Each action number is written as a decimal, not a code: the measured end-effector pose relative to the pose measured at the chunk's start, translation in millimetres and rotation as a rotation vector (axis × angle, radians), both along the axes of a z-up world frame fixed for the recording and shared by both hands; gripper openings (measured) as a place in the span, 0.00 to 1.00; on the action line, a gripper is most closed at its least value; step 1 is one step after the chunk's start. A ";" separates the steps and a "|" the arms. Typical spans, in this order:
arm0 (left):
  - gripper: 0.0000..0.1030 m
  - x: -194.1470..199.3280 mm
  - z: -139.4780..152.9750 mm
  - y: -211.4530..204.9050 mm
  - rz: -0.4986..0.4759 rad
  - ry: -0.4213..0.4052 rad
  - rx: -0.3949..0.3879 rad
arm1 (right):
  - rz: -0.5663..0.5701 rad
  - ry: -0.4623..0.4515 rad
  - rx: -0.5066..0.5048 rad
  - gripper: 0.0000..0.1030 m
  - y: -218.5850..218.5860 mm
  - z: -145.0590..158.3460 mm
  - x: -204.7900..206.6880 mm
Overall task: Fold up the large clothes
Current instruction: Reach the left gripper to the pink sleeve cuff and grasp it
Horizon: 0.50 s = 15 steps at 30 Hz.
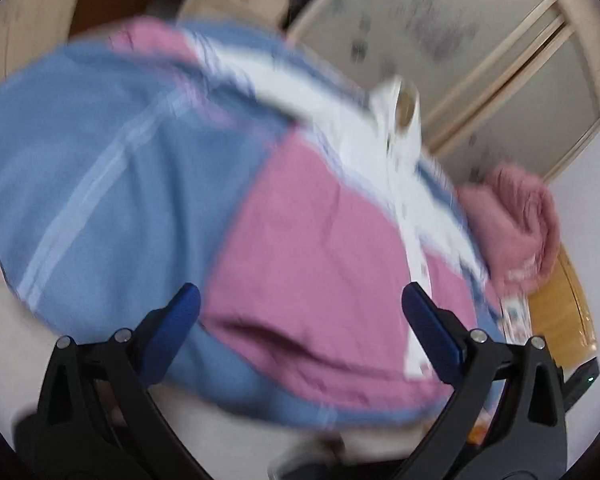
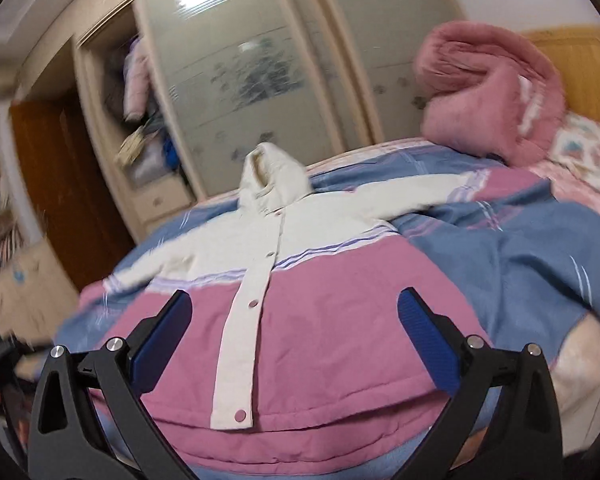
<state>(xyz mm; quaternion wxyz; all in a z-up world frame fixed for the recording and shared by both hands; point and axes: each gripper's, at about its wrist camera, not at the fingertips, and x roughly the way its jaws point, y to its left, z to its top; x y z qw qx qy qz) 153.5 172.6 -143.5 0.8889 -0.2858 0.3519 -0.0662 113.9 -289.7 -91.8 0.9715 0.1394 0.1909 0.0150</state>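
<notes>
A hooded jacket point(image 2: 320, 320), white on top and pink below with a white snap placket, lies spread flat, front up, on a blue bedspread point(image 2: 520, 248). Its sleeves reach out to both sides and the hood points away. My right gripper point(image 2: 294, 312) is open and empty, hovering over the pink hem. In the blurred left wrist view the same jacket point(image 1: 312, 240) lies ahead, and my left gripper point(image 1: 300, 304) is open and empty above its pink lower part.
A rolled pink blanket point(image 2: 488, 92) sits at the bed's far right, by a wooden headboard point(image 2: 580, 68). A wardrobe with frosted sliding doors point(image 2: 252, 80) and an open clothes compartment stands behind the bed. A brown door point(image 2: 60, 184) is at left.
</notes>
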 end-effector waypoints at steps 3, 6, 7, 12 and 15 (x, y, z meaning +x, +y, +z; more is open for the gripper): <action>0.98 1.3 24.3 26.9 0.111 -0.127 0.116 | -0.009 -0.088 -0.036 0.99 2.9 -2.0 -5.5; 0.98 17.0 51.0 58.0 0.142 -0.149 0.143 | 0.020 -0.063 -0.036 0.99 3.0 -7.5 6.2; 0.98 31.9 60.9 74.4 0.142 -0.141 0.123 | 0.037 -0.042 -0.018 0.99 1.4 -10.1 10.6; 0.98 109.8 81.8 126.2 0.087 -0.182 0.205 | 0.061 0.000 0.018 0.99 1.9 -17.6 26.6; 0.98 167.1 65.2 161.8 0.032 -0.121 0.214 | 0.072 0.004 0.017 0.99 6.8 -17.7 32.0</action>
